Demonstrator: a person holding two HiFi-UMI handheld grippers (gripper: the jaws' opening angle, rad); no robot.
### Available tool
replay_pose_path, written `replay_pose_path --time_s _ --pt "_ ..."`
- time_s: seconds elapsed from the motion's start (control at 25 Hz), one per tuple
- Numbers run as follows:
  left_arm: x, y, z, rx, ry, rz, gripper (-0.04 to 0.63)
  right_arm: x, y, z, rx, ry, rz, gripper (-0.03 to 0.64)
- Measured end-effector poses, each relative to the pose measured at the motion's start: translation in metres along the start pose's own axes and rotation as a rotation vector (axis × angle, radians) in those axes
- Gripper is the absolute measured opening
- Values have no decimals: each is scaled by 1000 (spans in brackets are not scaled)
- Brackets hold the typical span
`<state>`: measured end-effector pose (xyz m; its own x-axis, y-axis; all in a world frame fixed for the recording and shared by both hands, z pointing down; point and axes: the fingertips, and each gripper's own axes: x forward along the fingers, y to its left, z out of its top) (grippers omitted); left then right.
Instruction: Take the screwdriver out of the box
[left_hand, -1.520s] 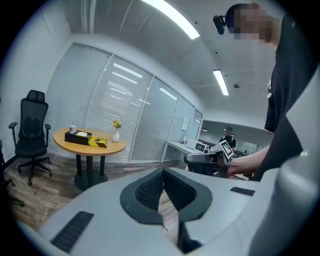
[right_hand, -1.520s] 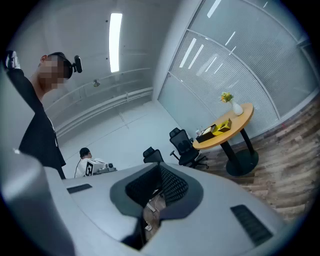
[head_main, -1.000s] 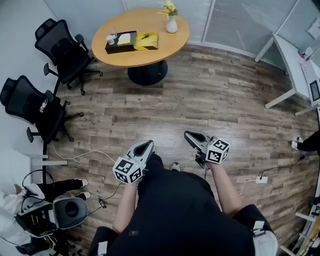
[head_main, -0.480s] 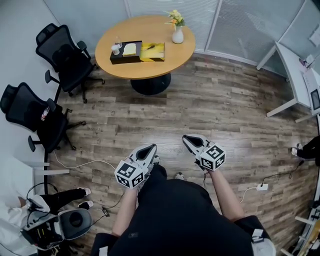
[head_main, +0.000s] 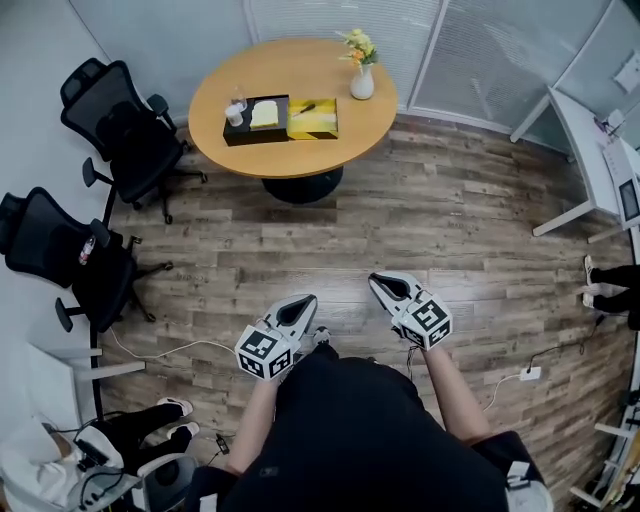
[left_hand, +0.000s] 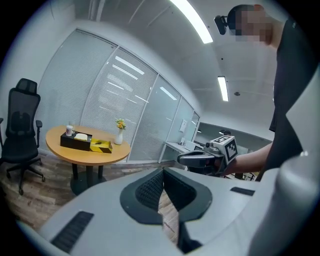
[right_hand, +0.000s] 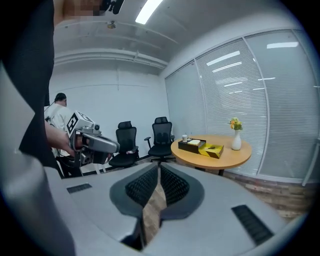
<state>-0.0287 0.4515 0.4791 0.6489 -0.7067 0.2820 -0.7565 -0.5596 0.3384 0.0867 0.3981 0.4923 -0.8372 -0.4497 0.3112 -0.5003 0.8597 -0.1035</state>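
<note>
1. As the person walks across the wooden floor (head_main: 430, 210), the round table (head_main: 300, 155) sits lower and nearer in the head view than a second ago. I judge this to be the approach, with nothing of the task done yet.
2. Both grippers are carried in front of the body, well apart from the table. The left gripper (head_main: 302, 299) has its jaws pressed together on nothing. The right gripper (head_main: 379, 281) is likewise closed and empty. Neither has opened over the last second, so both must spread before any grasp.
3. A black box (head_main: 255, 120) and a yellow box (head_main: 312, 118) stand touching on the table, with a cup (head_main: 233, 108) at one end and a flower vase (head_main: 362, 82) beyond the other.
4. A slim dark thing (head_main: 305, 108) lies on top of the yellow box. It is probably the screwdriver, but it is too small to tell.
5. Only the head view shows the boxes' tops. The two gripper views show them side-on and hide that dark thing, yet each shows the other gripper, and only they show how its own jaws meet.
</note>
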Motion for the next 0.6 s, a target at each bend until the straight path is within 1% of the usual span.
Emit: replay_pose_path --time_s 0.2,0.32,0.48,0.6 --pt "5 27 17 41 30 -60 6 26 -8 7 -3 29 -52 11" --pt "5 44 24 75 55 -80 6 37 -10 10 2 34 -79 11" --pt "6 65 25 77 74 -89 6 51 -10 9 19 36 -92 11" --pt "12 72 21 75 99 -101 6 62 -9 6 15 49 -88 11"
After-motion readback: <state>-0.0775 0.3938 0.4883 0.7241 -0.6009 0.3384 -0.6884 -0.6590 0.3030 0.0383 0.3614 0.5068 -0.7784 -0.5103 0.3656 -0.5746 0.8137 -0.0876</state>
